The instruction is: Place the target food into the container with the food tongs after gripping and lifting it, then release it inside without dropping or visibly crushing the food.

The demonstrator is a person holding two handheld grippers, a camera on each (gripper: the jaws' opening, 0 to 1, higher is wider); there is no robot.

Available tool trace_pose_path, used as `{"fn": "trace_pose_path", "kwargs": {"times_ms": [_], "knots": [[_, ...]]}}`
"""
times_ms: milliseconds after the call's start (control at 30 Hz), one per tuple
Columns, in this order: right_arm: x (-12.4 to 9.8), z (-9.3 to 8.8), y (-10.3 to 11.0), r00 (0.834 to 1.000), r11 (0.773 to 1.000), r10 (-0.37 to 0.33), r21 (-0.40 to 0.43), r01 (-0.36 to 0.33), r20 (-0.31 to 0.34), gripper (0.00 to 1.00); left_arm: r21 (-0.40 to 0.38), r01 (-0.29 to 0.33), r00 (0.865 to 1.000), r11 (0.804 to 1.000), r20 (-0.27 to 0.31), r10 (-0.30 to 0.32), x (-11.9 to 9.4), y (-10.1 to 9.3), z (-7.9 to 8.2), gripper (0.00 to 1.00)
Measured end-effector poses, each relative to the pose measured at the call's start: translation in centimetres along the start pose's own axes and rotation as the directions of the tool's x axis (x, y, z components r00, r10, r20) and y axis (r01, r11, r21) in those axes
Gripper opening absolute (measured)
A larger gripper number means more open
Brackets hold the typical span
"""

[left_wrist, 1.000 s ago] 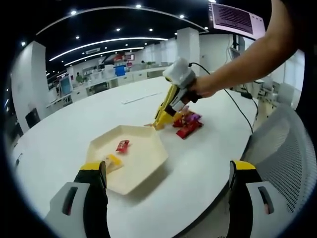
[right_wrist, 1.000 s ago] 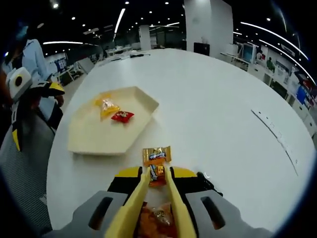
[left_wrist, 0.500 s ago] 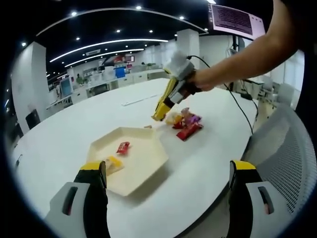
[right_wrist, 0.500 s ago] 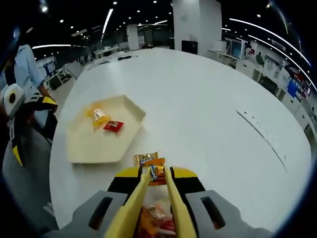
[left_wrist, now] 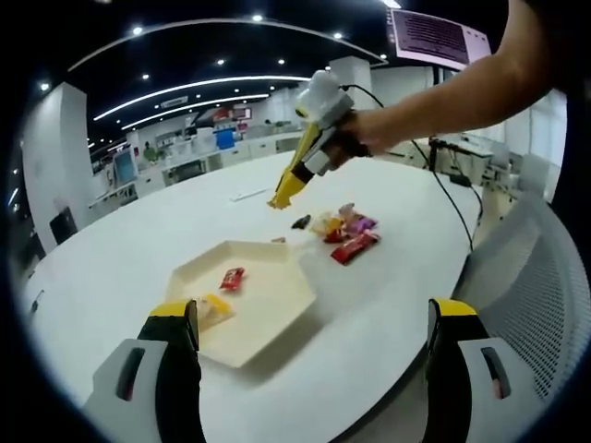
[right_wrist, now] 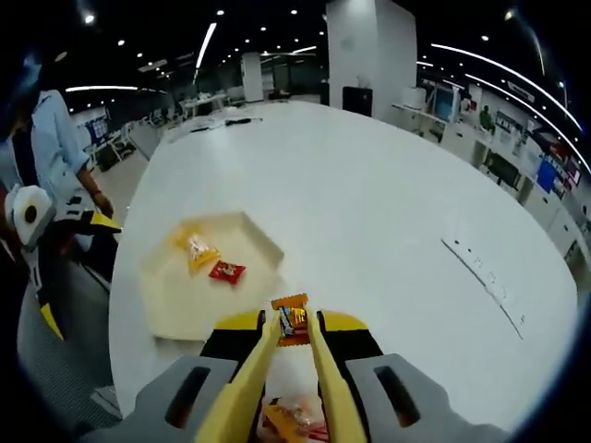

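In the left gripper view the left tool (left_wrist: 309, 346) hangs idle with its jaws wide apart, low over the cream hexagonal tray (left_wrist: 277, 309), which already holds a yellow packet (left_wrist: 211, 305) and a red packet (left_wrist: 231, 277). Further right, the right tool (right_wrist: 294, 340) squeezes yellow tongs (right_wrist: 288, 355) shut on an orange snack packet (right_wrist: 291, 317), held above the white table (right_wrist: 388, 212) short of the tray. The packet is pinched only at its end, so it could slip free; squeezing harder risks crushing it.
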State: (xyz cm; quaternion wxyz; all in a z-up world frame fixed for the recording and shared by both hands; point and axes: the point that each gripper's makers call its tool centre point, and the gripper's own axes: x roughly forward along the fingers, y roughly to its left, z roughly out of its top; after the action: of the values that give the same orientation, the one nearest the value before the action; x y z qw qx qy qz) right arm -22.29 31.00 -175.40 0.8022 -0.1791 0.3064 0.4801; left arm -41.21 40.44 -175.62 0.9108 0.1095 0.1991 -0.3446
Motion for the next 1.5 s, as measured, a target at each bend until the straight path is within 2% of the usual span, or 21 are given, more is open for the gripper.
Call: {"fn": "trace_pose_path", "kwargs": {"times_ms": [367,633,1000,1300,1500], "knots": [[0.6,2.8,1.5,1.0,0.999,0.021,-0.037,-0.02,0.012,0.21,0.009,-0.007,1.0,1.0,0.007,0.007,-0.1,0.1,0.1,0.99],[2.4,5.1,2.6,0.999,0.998,0.043,-0.039,-0.042,0.023,0.21,0.008,-0.007,1.0,1.0,0.015,0.007,-0.1,0.1,0.2,0.99],[4.6,8.5,5.5,0.996,0.992,0.085,-0.095,-0.082,0.03,0.21,0.013,-0.005,1.0,1.0,0.019,0.005,-0.1,0.0,0.3,0.99],[6.4,10.0,7.4,0.992,0.987,0.122,-0.113,-0.119,0.021,0.21,0.011,-0.01,1.0,1.0,0.022,0.009,-0.1,0.1,0.4,0.99],[6.5,10.6,8.1,0.99,0.982,0.139,-0.135,-0.133,0.034,0.24,0.012,-0.013,1.0,1.0,0.026,0.013,-0.2,0.2,0.5,0.99]]}}
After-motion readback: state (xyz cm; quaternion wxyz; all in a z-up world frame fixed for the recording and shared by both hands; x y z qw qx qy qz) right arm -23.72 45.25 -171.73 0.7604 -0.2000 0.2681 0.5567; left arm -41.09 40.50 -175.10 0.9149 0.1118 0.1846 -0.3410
